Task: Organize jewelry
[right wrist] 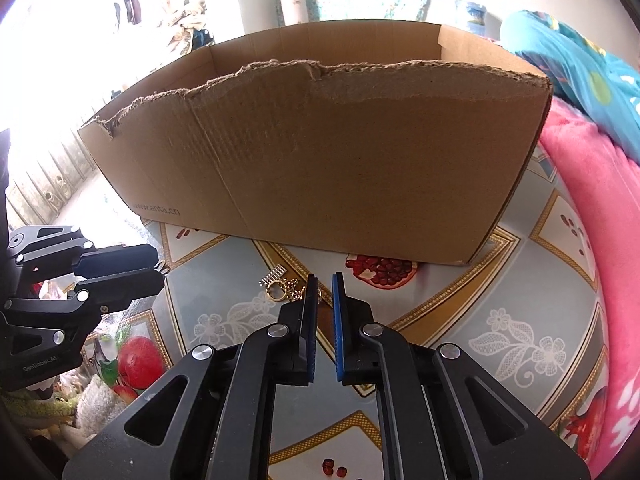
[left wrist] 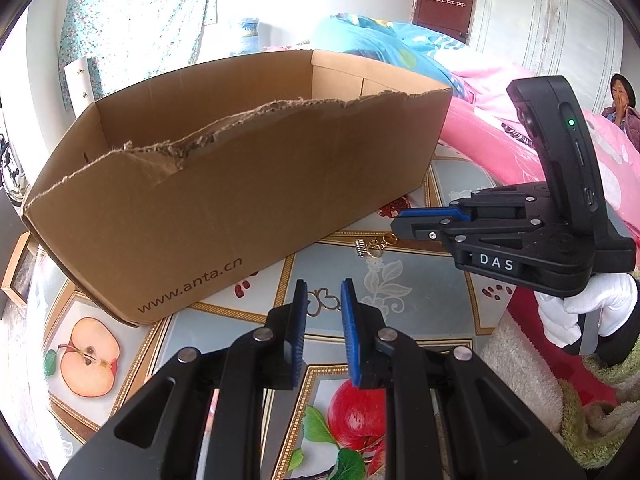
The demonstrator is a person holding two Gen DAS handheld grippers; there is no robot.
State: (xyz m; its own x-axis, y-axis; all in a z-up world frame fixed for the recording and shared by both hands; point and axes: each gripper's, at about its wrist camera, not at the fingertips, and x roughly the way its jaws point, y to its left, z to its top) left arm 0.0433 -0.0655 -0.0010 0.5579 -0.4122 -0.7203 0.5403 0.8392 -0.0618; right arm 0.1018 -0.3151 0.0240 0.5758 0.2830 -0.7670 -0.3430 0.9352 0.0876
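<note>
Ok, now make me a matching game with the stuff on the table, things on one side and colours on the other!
Things:
1. cardboard box
2. jewelry
3. blanket
4. glove

Colours:
A. pink
B. white
C. brown
D. gold and silver

Pairs: 1-C, 2-D, 3-A, 4-B

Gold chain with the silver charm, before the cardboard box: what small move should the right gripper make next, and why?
Probably shift the right gripper slightly left in its own view, so the gold chain comes between its jaws. The chain lies just outside the jaw on that side, the narrow gap looks empty, and the cardboard box waits behind.
</note>
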